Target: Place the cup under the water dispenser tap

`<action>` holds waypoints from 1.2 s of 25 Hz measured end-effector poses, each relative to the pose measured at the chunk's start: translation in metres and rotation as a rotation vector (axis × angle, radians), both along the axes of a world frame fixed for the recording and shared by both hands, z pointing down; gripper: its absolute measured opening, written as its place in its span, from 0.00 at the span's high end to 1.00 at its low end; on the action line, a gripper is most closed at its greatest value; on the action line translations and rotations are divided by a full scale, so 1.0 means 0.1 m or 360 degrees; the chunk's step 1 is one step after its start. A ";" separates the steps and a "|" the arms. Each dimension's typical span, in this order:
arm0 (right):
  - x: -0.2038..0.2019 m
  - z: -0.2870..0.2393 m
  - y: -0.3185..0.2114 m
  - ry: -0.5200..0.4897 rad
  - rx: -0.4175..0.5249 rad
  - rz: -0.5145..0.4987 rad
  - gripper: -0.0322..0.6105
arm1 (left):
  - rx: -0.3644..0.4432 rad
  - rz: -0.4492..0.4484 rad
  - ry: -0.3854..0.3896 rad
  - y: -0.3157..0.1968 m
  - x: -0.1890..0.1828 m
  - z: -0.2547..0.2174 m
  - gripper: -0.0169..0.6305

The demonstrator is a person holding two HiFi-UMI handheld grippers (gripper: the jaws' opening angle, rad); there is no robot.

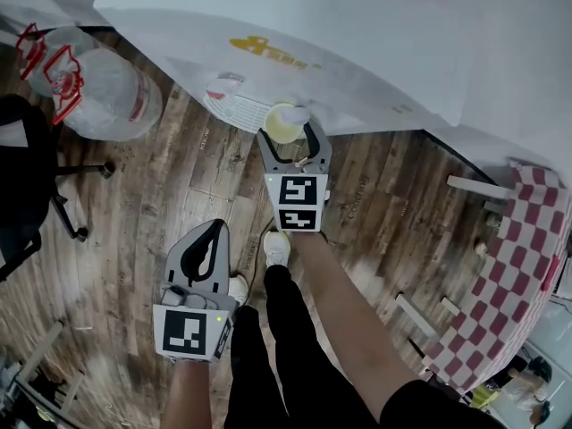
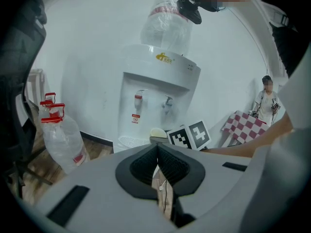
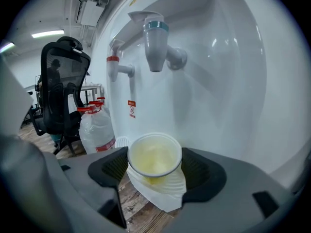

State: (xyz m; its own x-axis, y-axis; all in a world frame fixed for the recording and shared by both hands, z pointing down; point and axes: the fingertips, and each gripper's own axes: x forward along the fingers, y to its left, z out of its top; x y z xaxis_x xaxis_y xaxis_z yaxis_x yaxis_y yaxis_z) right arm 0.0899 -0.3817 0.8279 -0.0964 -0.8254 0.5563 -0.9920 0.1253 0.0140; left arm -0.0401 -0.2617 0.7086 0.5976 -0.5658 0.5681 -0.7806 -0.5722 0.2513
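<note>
While held low beside the person's legs, the grey left gripper point(image 1: 214, 231) has its jaws pressed together, empty. The right gripper point(image 1: 290, 134) pinches a translucent yellowish plastic cup point(image 3: 154, 159) beside the white ribbed drip tray point(image 1: 234, 107), lower than the blue-capped tap point(image 3: 155, 40).

Bright, even indoor light fills all three views; the white water dispenser point(image 3: 218, 81) carries soft sheen and faint shadows beneath its taps point(image 3: 154, 42), and a ceiling strip light point(image 3: 47, 33) glows far to its left. Both gripper views bulge fisheye-fashion with black corners, while the head view's dispenser top is nearly washed out.
</note>
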 end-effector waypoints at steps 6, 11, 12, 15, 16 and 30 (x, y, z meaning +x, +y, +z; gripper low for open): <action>0.00 0.03 -0.01 0.0019 0.0031 0.0026 0.40 | 0.0006 0.0017 0.0008 0.00 0.02 0.04 0.95; -0.01 0.08 0.02 0.0006 0.0003 0.0029 0.40 | 0.0010 0.0028 0.0003 0.04 0.00 0.06 0.95; 0.00 0.09 0.03 0.0003 -0.0001 0.0029 0.40 | 0.0011 0.0032 0.0003 0.05 0.00 0.06 0.95; -0.01 0.10 0.07 0.0005 -0.0005 0.0019 0.40 | 0.0016 0.0040 0.0000 0.08 -0.02 0.07 0.95; -0.01 0.11 0.08 0.0004 -0.0009 0.0017 0.40 | 0.0018 0.0043 0.0000 0.08 -0.03 0.07 0.95; -0.05 -0.20 0.58 -0.0048 -0.0085 0.0040 0.40 | 0.0099 0.0105 0.0003 0.28 -0.16 -0.40 0.95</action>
